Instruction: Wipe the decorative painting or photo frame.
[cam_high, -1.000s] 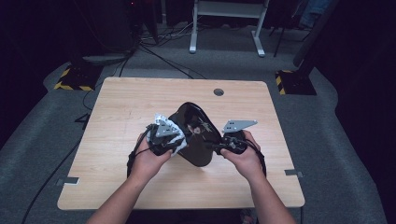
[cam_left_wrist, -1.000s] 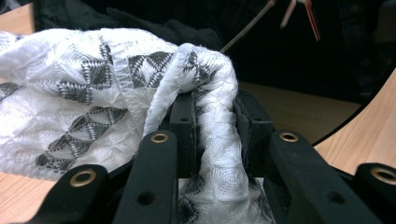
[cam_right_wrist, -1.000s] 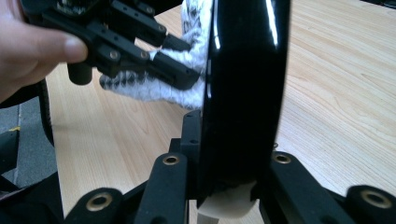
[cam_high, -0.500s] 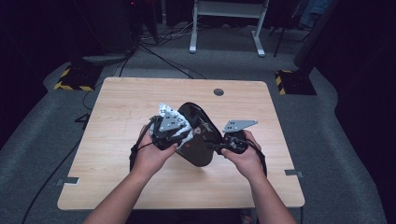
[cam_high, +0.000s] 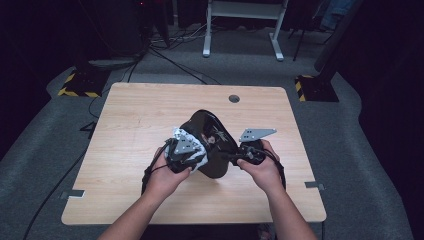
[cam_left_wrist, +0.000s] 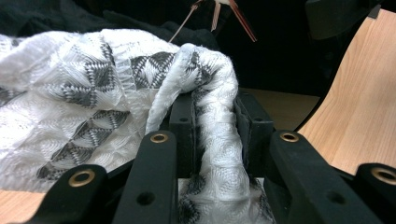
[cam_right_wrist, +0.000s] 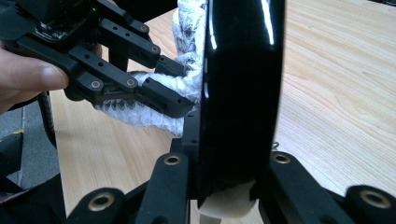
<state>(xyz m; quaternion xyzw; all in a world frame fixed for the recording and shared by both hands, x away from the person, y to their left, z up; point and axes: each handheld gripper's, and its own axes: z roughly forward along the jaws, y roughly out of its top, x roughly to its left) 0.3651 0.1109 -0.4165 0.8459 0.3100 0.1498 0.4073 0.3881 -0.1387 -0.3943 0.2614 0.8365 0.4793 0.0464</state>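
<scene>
Here, centre of the high view, the left gripper (cam_high: 196, 150) pinches a white patterned cloth (cam_left_wrist: 107, 88) against the glossy black dish (cam_high: 212, 142), probably a plate, whose edge the right gripper (cam_high: 229, 156) clamps above the table (cam_high: 125, 110).

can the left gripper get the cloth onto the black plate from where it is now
Probably yes. The left gripper is shut on the white patterned cloth and sits right beside the glossy black plate, which the right gripper clamps on edge. Nothing lies between cloth and plate.
</scene>
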